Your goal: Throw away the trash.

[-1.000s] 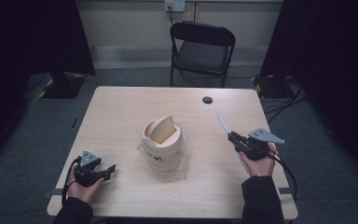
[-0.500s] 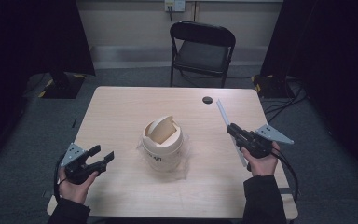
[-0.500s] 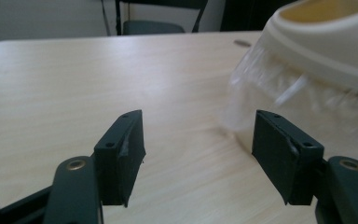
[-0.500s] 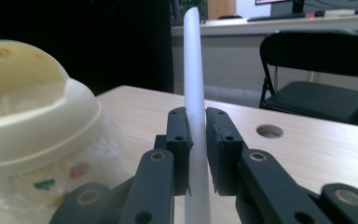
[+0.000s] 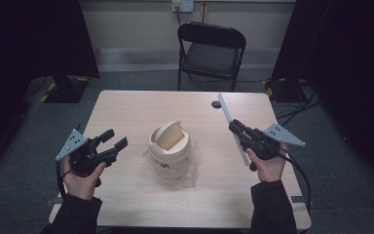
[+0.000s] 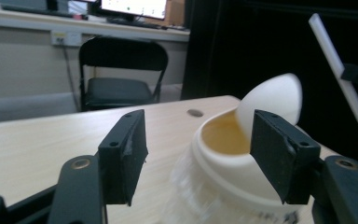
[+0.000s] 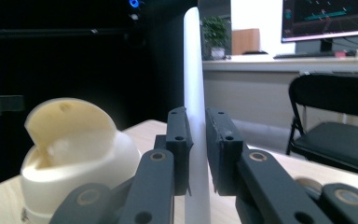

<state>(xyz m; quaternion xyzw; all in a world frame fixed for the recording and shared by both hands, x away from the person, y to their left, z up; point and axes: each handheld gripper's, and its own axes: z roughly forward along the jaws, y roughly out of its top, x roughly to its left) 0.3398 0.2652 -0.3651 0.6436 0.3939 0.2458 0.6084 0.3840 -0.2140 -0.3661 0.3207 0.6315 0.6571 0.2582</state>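
The right gripper [image 5: 234,127] was clenched on a long flat white strip [image 5: 230,117], its jaws pinching the piece near its lower part, as the right gripper view showed with the strip [image 7: 194,93] rising between the two black pads. Half a second before, the strip had lain lower and closer to the table; now it stood lifted, its far tip pointing toward twelve o'clock past the small dark hole [image 5: 216,104] in the tabletop. The left gripper [image 5: 113,141] was released, jaws spread with nothing between them, and it had climbed from the table edge at about eight o'clock and turned its jaws toward the small cream bin [image 5: 170,148] at the centre of the table [image 5: 126,204]. The bin's swing lid [image 6: 270,100] stood tipped open, and a clear liner showed around its base. Judging from this, the strip was off the table and ready to be carried to the lid opening at about nine o'clock from the right hand, with the left gripper coming in probably to steady the bin. A black folding chair [image 5: 212,48] stood beyond the table at twelve o'clock.
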